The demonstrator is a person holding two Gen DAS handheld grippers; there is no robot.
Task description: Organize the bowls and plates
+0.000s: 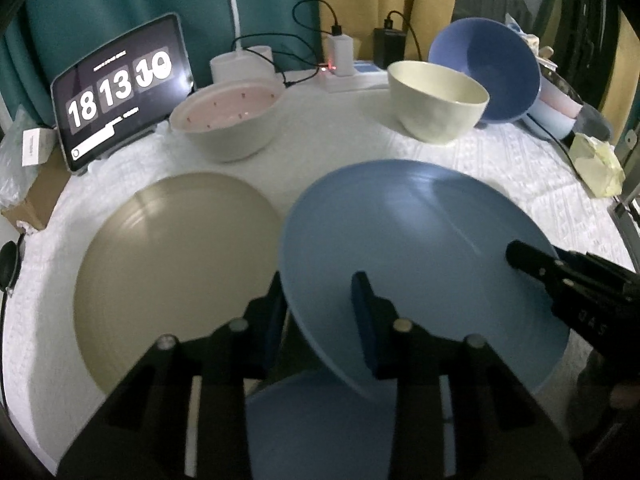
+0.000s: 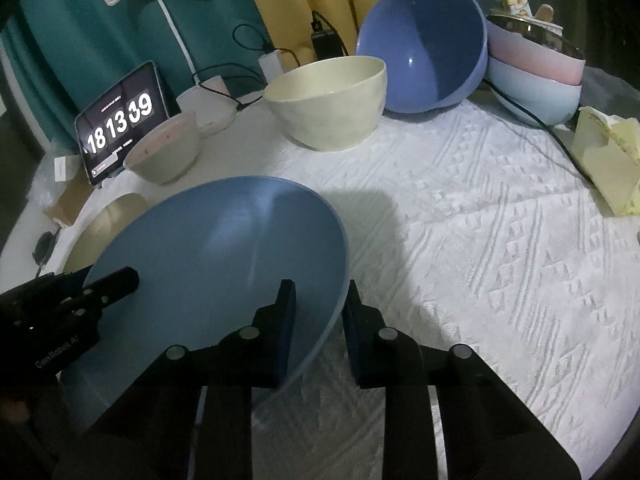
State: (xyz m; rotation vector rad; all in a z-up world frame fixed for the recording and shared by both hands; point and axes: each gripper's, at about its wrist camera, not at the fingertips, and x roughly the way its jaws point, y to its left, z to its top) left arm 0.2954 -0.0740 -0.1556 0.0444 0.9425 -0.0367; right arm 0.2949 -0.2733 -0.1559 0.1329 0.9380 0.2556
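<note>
A light blue plate [image 1: 408, 248] is held off the table, tilted, between both grippers. My left gripper [image 1: 320, 300] straddles its left rim, one finger under and one over. My right gripper [image 2: 320, 304] straddles the opposite rim [image 2: 224, 264]; it also shows in the left wrist view [image 1: 560, 280]. The jaws still show a gap around the rim, so I cannot tell how firmly they pinch. A beige plate [image 1: 172, 272] lies flat on the table to the left. Another blue plate [image 1: 320, 420] lies below the held one.
At the back stand a pink-lined bowl [image 1: 228, 120], a cream bowl [image 1: 436, 100], a tipped blue bowl [image 1: 488, 68] and stacked pink and blue bowls [image 2: 536, 76]. A tablet clock [image 1: 120, 88], lamp base, chargers and cables line the back. A yellow tissue pack [image 2: 608, 160] sits at the right.
</note>
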